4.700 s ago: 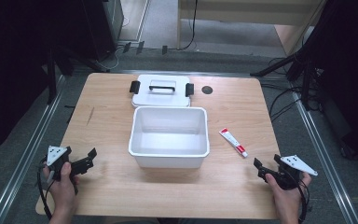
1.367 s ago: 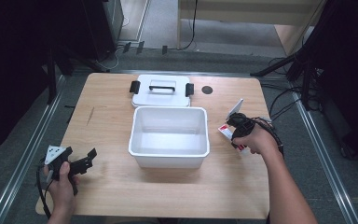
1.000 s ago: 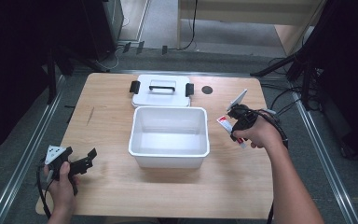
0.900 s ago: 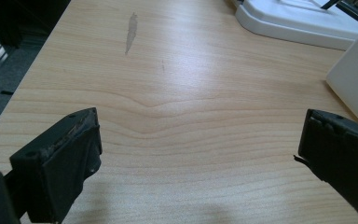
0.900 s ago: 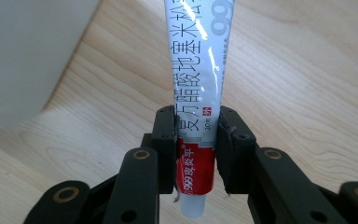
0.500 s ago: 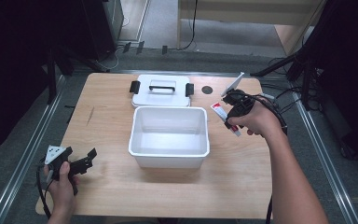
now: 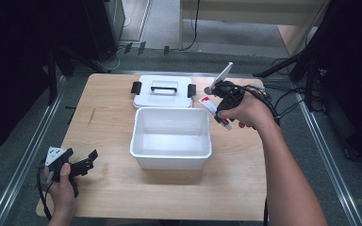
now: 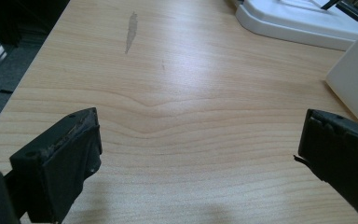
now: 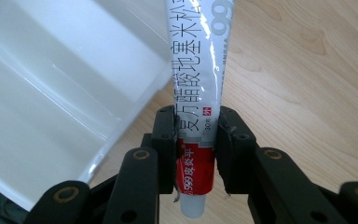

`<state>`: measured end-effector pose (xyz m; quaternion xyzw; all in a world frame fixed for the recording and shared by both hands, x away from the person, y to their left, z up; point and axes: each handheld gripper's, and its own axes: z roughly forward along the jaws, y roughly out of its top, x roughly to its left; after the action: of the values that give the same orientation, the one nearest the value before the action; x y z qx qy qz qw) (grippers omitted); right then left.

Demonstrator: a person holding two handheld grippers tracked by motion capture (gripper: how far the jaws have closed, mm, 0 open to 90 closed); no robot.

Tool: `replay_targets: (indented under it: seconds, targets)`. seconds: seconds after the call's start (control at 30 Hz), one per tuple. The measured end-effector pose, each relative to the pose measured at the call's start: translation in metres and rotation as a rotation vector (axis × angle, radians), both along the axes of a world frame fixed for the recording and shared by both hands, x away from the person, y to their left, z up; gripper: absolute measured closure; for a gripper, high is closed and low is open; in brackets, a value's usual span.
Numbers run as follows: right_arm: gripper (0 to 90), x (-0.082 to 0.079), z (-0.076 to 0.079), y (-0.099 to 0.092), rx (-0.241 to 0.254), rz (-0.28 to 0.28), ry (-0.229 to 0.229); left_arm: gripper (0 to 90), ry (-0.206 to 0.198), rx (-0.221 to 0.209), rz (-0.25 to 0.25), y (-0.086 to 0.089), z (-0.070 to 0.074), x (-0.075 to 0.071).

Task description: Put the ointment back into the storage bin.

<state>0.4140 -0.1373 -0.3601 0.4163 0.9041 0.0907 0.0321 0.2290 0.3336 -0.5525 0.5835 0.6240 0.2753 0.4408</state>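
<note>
Right gripper (image 9: pixel 196 135) clamps ointment tube (image 9: pixel 200 70) beside white bin (image 7: pixel 171 138).
Left gripper (image 8: pixel 196 154) spread wide, empty, near worktop's (image 7: pixel 108 117) front-left corner.

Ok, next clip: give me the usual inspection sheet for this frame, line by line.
Surface: wooden table, one dark streak on the wood.
Job's things: white bin, open and empty; its lid with black latches lies flat behind it; tube, white with a red end, held up off the table beside the bin's far right corner.
Clutter: nothing seen.
Grippers: right tool shut on the tube near its cap end; left tool open, low over the table at the near left.
Cables: one trails from the right tool; more on the floor beyond.
Surroundings: metal rails along both sides, dark stands, grey floor.
</note>
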Motion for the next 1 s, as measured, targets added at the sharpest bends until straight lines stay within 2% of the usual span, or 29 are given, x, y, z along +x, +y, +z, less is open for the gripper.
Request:
replay_targets:
  seconds: [0.37, 0.4, 0.63, 0.87, 0.9, 0.93, 1.0]
  targets:
    - [71.7, -0.004, 0.008, 0.026, 0.028, 0.064, 0.000, 0.0, 0.003, -0.003, -0.003, 0.000, 0.000, 0.000]
    - [71.7, -0.006, 0.008, 0.031, 0.036, 0.086, 0.002, 0.0, 0.004, -0.004, -0.004, 0.000, 0.000, 0.000]
    - [71.6, -0.011, 0.008, 0.042, 0.054, 0.136, 0.010, 0.0, 0.005, -0.004, -0.005, 0.000, 0.000, 0.000]
    - [71.6, -0.016, 0.005, 0.054, 0.070, 0.247, 0.015, 0.0, 0.005, -0.004, -0.002, 0.000, 0.000, 0.000]
    - [71.6, -0.016, 0.005, 0.054, 0.070, 0.247, 0.015, 0.0, 0.005, -0.003, -0.003, 0.000, 0.000, 0.000]
    - [71.5, -0.018, 0.005, 0.056, 0.072, 0.287, 0.009, 0.0, 0.006, -0.003, -0.003, 0.000, 0.000, 0.000]
    - [71.5, -0.020, 0.004, 0.059, 0.071, 0.329, 0.002, 0.0, 0.005, -0.004, -0.004, 0.000, 0.000, 0.000]
